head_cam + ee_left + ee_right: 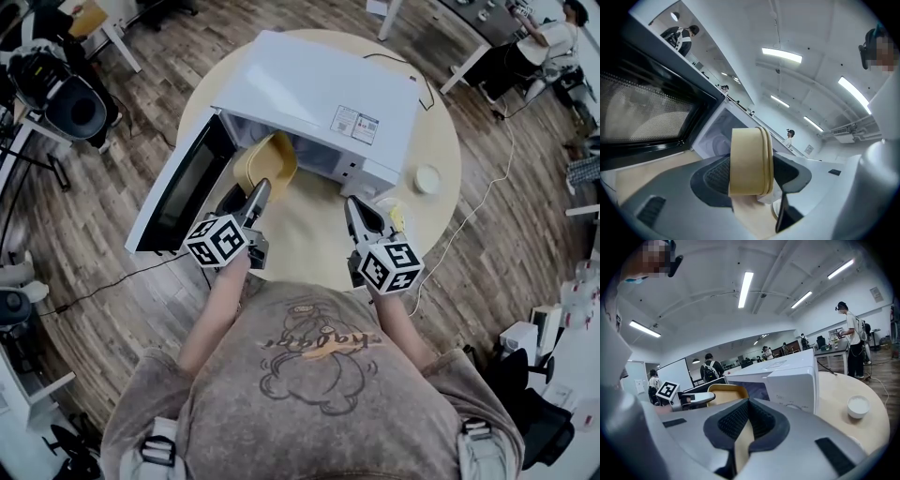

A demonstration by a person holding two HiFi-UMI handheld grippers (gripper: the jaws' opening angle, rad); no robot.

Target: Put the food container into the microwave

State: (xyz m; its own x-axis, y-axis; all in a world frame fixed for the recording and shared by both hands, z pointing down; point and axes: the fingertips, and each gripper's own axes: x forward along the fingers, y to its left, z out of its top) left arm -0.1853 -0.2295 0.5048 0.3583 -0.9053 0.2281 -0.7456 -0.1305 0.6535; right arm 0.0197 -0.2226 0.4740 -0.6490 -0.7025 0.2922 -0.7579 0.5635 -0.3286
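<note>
Insertion step in hand. Left gripper (260, 190), fingers clamped on the yellow container (267, 161), holds it tilted at the microwave (319, 94) mouth. Right gripper (353, 204) is before the microwave, fingers together, empty. Next, judged: level the container, push inward, release.

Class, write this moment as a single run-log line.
left gripper: shut on container, at microwave opening | right gripper: shut, empty | door: open
</note>
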